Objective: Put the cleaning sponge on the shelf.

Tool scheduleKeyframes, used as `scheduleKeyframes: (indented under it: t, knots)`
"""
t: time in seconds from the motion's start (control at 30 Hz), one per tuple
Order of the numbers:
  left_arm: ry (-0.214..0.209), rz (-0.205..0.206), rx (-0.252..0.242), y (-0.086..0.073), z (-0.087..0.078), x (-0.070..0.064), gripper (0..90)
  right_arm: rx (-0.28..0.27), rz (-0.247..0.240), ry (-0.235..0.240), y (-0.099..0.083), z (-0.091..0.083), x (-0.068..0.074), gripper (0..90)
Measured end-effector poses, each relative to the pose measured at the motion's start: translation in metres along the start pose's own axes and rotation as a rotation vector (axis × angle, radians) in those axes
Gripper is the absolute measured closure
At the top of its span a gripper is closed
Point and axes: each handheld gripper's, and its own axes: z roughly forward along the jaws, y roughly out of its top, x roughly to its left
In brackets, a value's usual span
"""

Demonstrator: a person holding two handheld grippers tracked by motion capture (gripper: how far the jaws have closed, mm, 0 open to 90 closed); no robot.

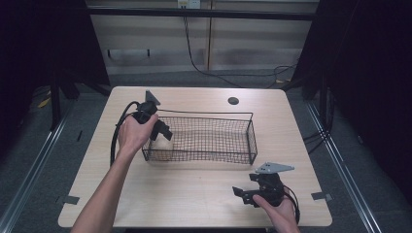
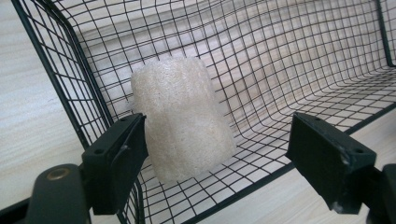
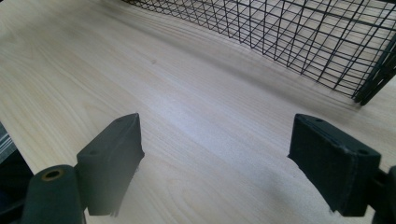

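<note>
Left gripper view: our left gripper (image 2: 217, 154) hangs wide open at the loofah sponge (image 2: 180, 119) lying in the left end of the wire basket (image 2: 299, 70), so placing looks done; right gripper (image 3: 229, 163) waits wide open, empty, over table (image 3: 116, 70).

High view above the table (image 1: 194, 194); both gripper views close, sharing the wire basket (image 1: 204, 138).
</note>
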Motion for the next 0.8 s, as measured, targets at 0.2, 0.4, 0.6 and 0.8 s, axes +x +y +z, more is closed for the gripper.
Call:
scheduleKeyframes:
  t: [0.2, 0.4, 0.6, 0.8]
  knots:
    - [-0.024, 0.026, -0.044, -0.006, -0.009, 0.001, 19.7, 0.000, 0.001, 0.000, 0.000, 0.000, 0.000, 16.6]
    - [-0.037, 0.070, -0.082, -0.015, -0.025, 0.003, 19.5, 0.000, 0.007, -0.001, 0.000, 0.000, -0.001, 16.6]
    - [-0.061, 0.120, -0.140, -0.023, -0.039, 0.001, 19.5, 0.001, 0.007, -0.002, 0.000, 0.001, -0.001, 16.6]
    - [-0.049, 0.114, -0.215, -0.032, -0.049, 0.002, 19.5, -0.002, 0.011, -0.003, 0.000, 0.001, -0.002, 16.6]
